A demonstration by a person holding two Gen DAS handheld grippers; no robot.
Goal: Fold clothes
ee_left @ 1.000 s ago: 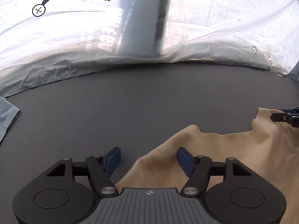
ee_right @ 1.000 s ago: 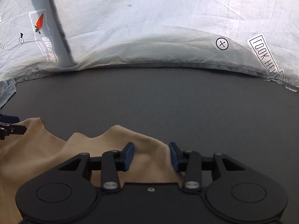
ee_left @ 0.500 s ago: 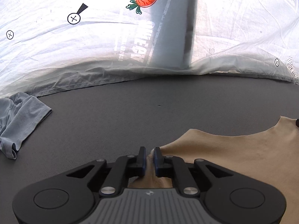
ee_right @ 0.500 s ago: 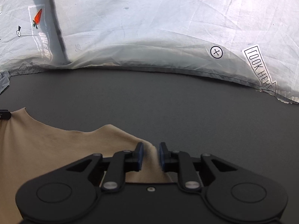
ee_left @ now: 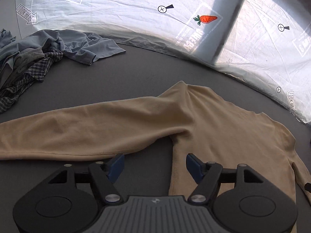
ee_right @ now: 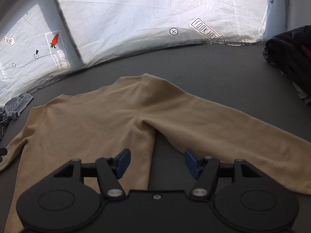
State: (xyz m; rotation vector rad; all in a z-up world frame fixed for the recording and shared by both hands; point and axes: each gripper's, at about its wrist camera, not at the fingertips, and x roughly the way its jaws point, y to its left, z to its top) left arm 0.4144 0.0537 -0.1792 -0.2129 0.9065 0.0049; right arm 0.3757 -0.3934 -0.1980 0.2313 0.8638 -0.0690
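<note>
- Tan long-sleeved shirt [ee_left: 223, 128] lies spread flat on the dark grey counter [ee_left: 136, 77], body in the middle and a sleeve running out to each side; its far edge is near the white printed sheet [ee_left: 136, 15] hung behind the counter.
- The left gripper [ee_left: 153, 165] hovers over the left armpit, its fingers [ee_left: 116, 165] opening, roughly two-thirds wide, with the side seam under the gap but nothing pinched.
- The right gripper [ee_right: 156, 162] sits likewise over the right armpit, fingers [ee_right: 122, 162] opening and empty; bare counter shows between them.
- My reading is that the laying-out is done and the sleeves come next.
- To do it well, take each sleeve further out toward the cuff, not at the armpit, and carry it across the body so that it lands straight.
- Smooth the puckers at both armpits first, or they will be folded in.
- Keep clear of the heap of grey and checked clothes [ee_left: 29, 58] far left and the dark garment [ee_right: 291, 58] far right.
</note>
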